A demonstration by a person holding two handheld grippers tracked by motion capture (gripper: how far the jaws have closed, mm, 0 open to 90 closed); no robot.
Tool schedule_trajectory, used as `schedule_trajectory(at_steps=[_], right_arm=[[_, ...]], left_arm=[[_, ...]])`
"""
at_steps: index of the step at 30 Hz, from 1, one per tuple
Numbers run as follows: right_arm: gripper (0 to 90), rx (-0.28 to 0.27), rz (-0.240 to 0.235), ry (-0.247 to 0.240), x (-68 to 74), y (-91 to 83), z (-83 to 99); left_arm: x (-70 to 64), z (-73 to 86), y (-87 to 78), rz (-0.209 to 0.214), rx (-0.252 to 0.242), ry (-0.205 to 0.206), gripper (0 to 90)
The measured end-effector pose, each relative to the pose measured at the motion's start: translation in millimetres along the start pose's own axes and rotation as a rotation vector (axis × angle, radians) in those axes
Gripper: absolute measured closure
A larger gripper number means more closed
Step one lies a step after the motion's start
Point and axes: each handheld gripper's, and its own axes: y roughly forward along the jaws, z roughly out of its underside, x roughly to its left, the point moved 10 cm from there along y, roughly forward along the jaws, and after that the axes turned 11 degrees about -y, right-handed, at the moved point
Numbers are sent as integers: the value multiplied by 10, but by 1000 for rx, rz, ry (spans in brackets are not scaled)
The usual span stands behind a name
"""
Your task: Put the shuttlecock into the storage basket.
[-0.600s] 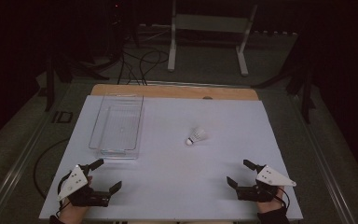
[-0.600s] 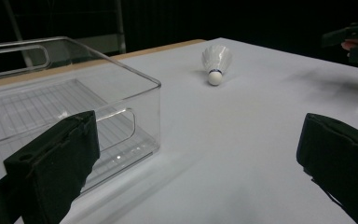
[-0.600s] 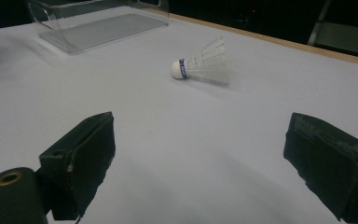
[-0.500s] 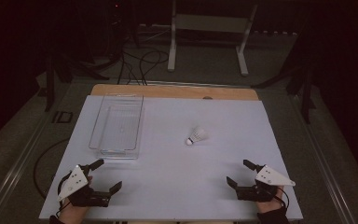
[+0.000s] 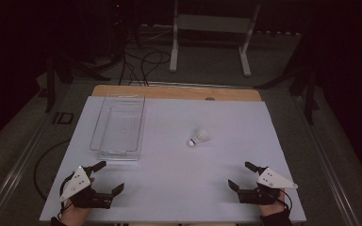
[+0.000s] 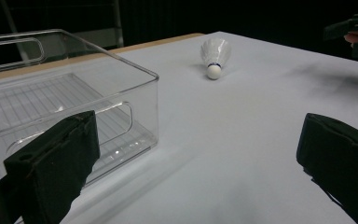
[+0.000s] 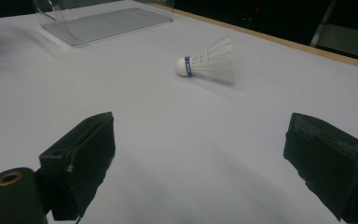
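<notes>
Both grippers sit low at the near edge of the white-topped bench [image 5: 179,188], one at each corner, and neither has hold of anything. The left gripper [image 5: 107,176], topped with its grey three-cornered plate, has its black jaws spread wide, with only bare bench surface between them; in the left gripper view the padded jaws stand far apart at either side of the frame. The right gripper [image 5: 242,175] is the same: jaws gaping wide, nothing between them, touching no object.

The small white feathered shuttlecock [image 5: 198,138] with a rounded cork tip and a blue band lies on its side near the middle of the bench, well apart from both grippers. In the right gripper view it rests ahead of the open jaws, cork end pointing left, feathers to the right [image 7: 209,61].

A clear rectangular plastic bin with handle cut-outs [image 5: 119,127] stands on the left half of the bench, beyond the left gripper and near it, well apart from the shuttlecock. It holds nothing.
</notes>
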Motion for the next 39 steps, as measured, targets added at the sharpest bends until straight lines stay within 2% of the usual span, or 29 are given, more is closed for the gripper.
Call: schedule_trajectory(at_steps=[18,19,22,26,27,28,29,35,37,39], right_arm=[[89,-4,3,0,-5,-12,-12],[89,-7,7,2,-7,-16,-20],[89,-8,4,3,-6,-15,-24],[89,-6,0,7,-1,-13,-21],[89,-7,3,8,-4,-16,-26],[89,-7,3,8,-4,-16,-26],[89,-10,4,9,-4,-23,-35],[89,-15,9,6,-9,-32,-48],[89,-13,6,10,-9,-32,-44],[89,-12,6,17,-8,-31,-42]], left_arm=[[-48,10,11,16,34,11,0],[-42,-1,12,-6,41,19,0],[-82,-59,-6,2,46,-8,0],[-132,-115,-18,-5,75,12,0],[-175,-170,-20,-4,80,17,0],[-175,-170,-20,-4,80,17,0],[-214,-222,-24,9,91,-2,0],[-317,-341,-34,27,118,1,0],[-351,-424,-24,22,124,14,0],[-364,-480,-8,25,129,0,0]])
